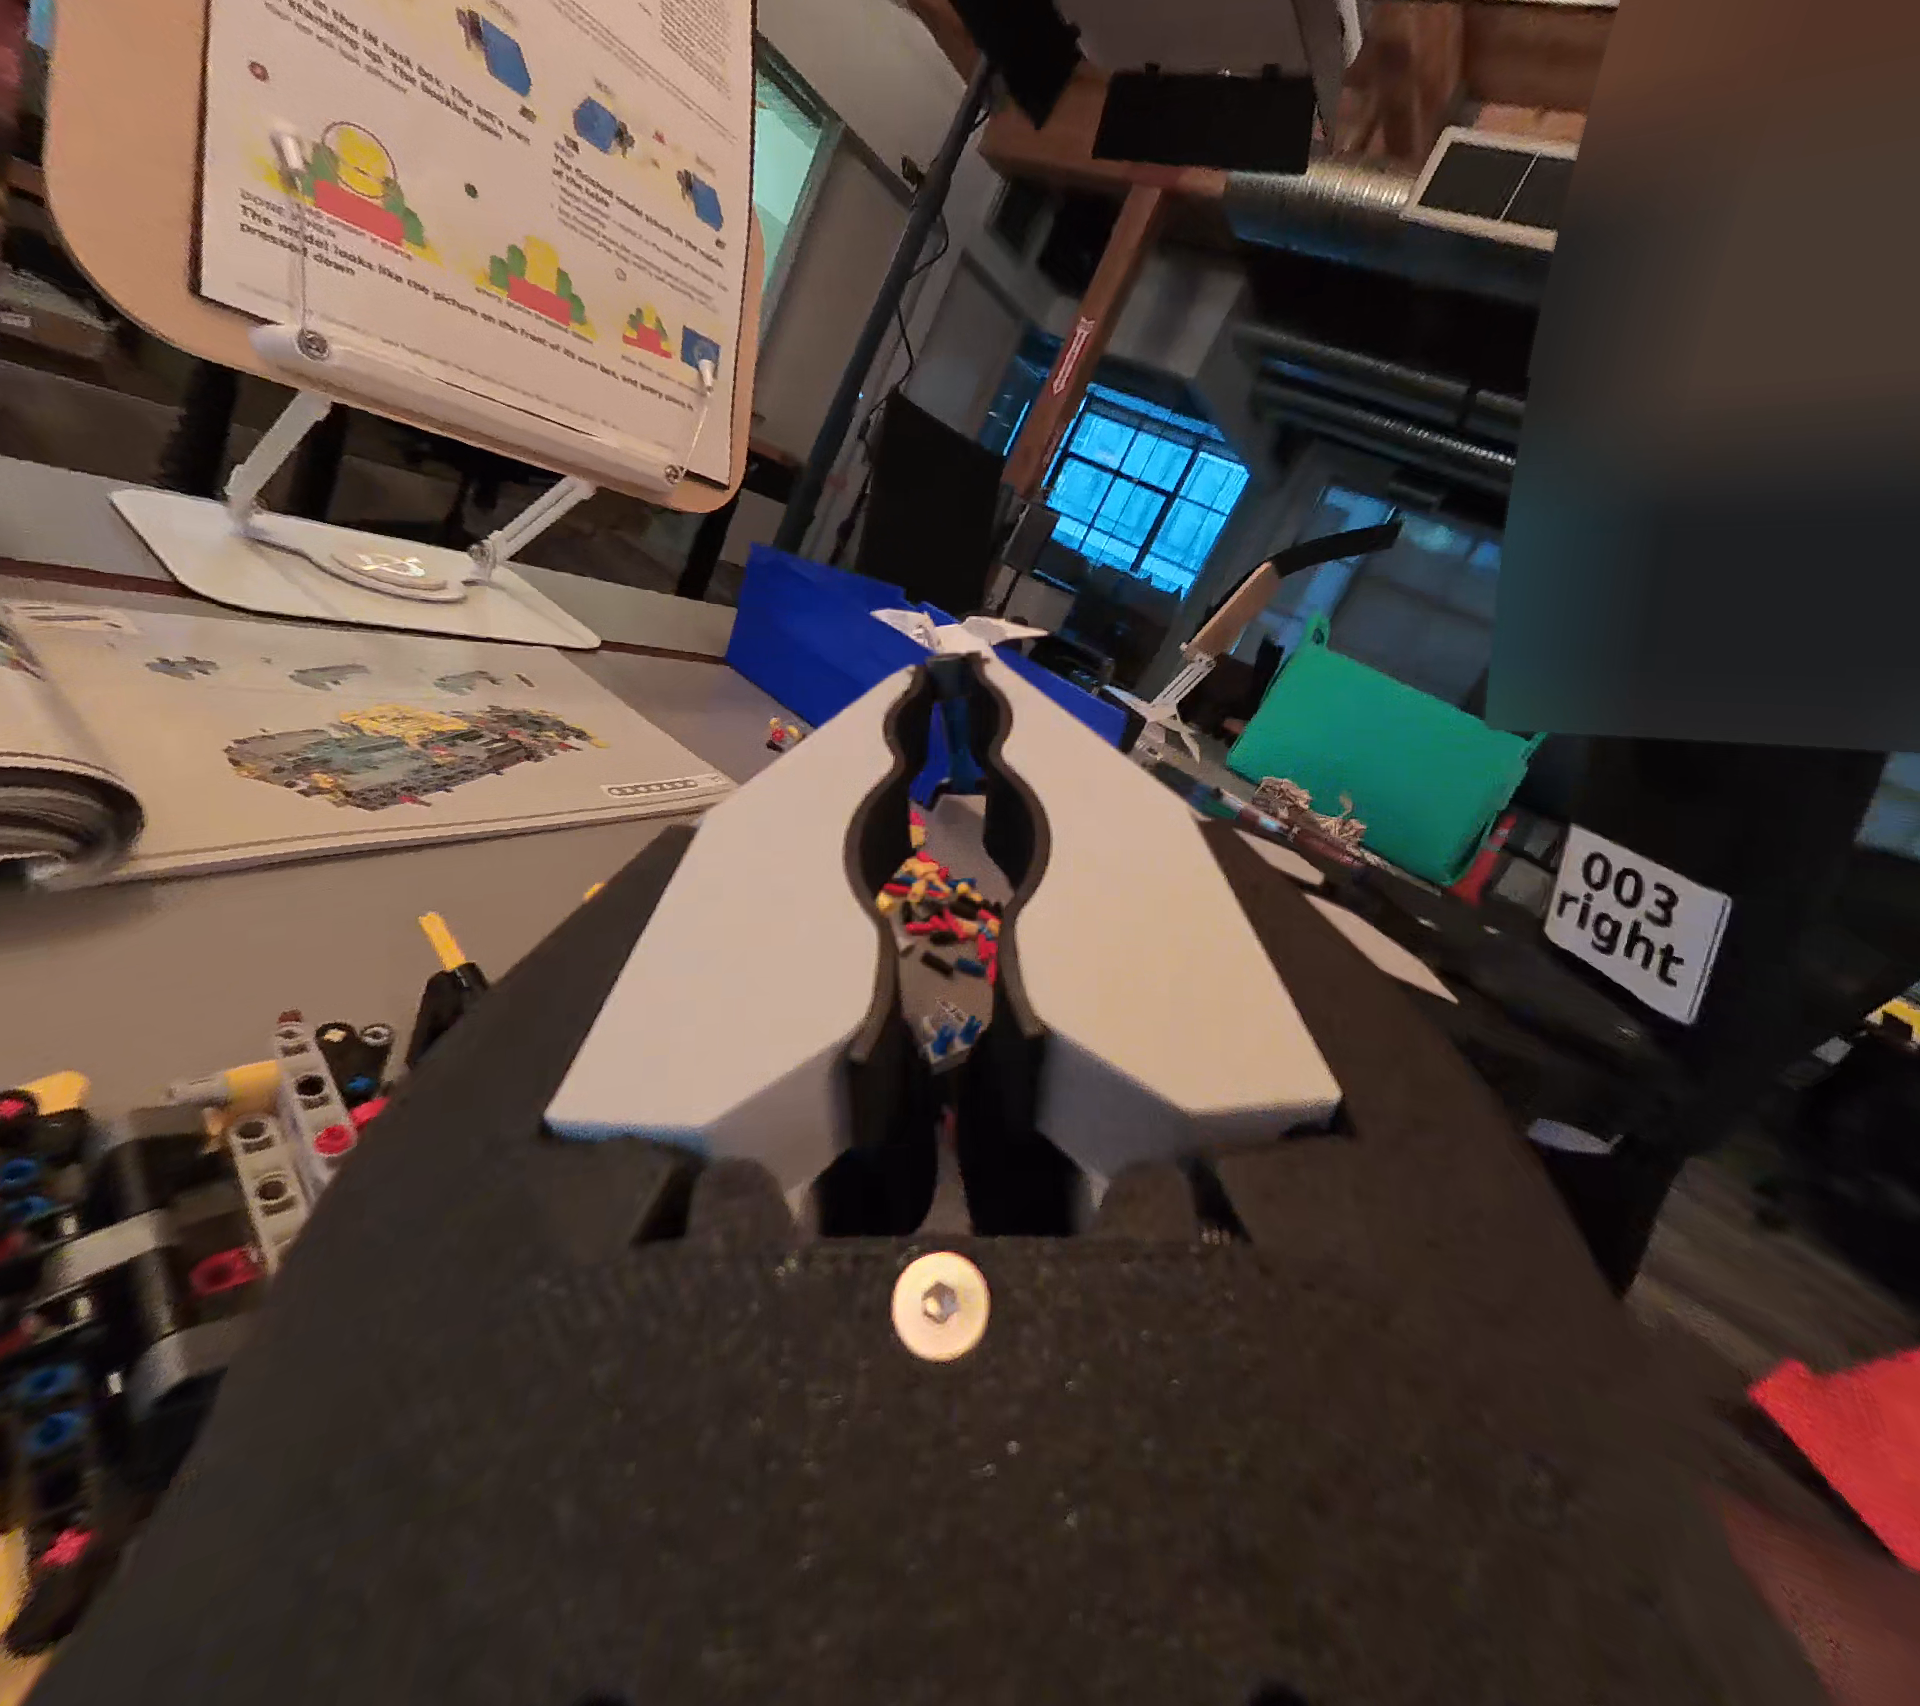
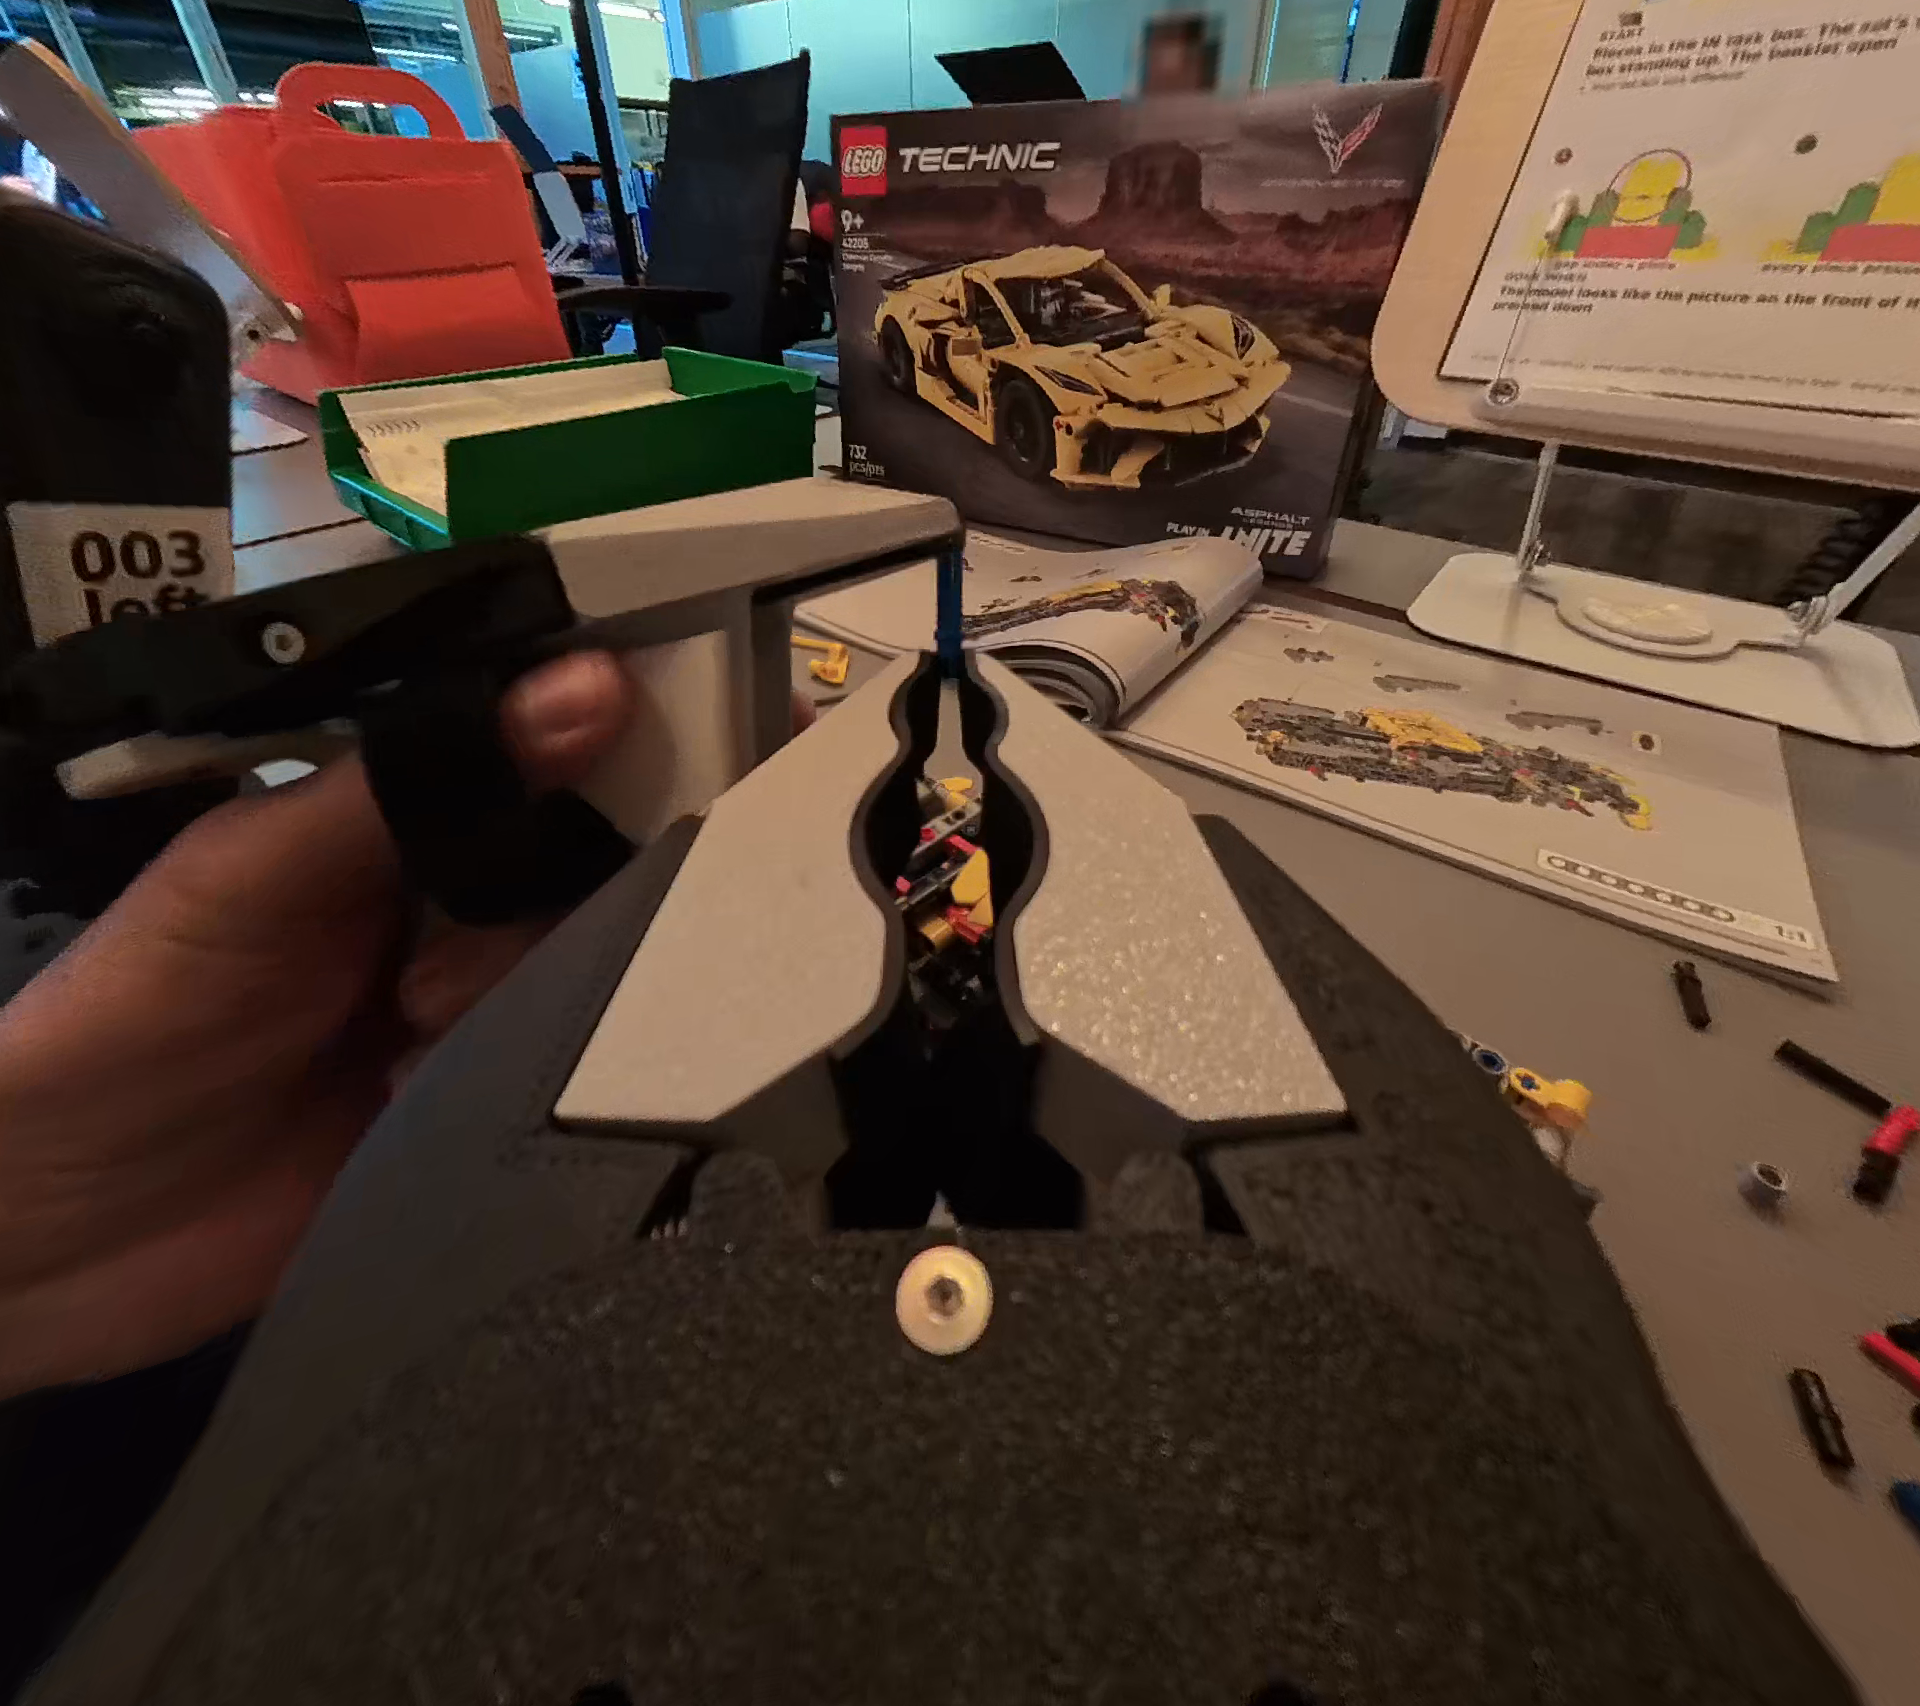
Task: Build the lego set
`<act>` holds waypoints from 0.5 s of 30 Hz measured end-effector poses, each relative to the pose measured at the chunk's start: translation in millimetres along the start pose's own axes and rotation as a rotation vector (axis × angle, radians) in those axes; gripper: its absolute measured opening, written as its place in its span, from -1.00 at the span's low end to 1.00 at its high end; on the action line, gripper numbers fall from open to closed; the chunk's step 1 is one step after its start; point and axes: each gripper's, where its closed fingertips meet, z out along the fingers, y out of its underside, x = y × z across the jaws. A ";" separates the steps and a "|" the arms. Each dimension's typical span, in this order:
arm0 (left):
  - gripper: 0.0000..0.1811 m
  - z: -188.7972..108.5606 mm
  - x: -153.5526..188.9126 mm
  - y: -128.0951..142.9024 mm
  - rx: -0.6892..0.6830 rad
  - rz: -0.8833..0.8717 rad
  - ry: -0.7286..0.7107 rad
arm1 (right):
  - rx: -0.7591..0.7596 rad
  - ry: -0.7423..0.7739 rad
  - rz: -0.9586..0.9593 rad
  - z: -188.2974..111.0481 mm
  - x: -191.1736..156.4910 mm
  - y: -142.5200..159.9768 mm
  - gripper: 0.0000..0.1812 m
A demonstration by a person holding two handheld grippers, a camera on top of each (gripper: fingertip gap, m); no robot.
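Partly built black, grey and yellow brick assembly (image 1: 156,1241) cut off by left edge of left wrist view; in right wrist view only a sliver of it (image 2: 951,887) shows through the gap between the grey fingers (image 2: 790,877). Thin blue rod (image 2: 948,617) pinched at both tips, its ends hidden. Loose small coloured pins (image 1: 940,913) too small to sort; printed sheet on tan board (image 2: 1745,98) cut off right.

Left gripper (image 1: 956,669) jaws pinching a blue piece (image 1: 961,737), loose pieces (image 1: 940,913) beneath, open booklet (image 1: 343,742) left
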 end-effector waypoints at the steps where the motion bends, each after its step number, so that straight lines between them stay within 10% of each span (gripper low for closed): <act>1: -0.93 -0.8 -1.3 -1.4 0.000 0.003 -0.004 | 0.003 -0.004 -0.007 0.0 -1.4 -0.5 -0.97; 15: -0.93 -5.7 -8.3 0.3 0.088 -0.170 0.023 | -0.020 -0.024 -0.002 3.3 -3.6 3.9 -0.96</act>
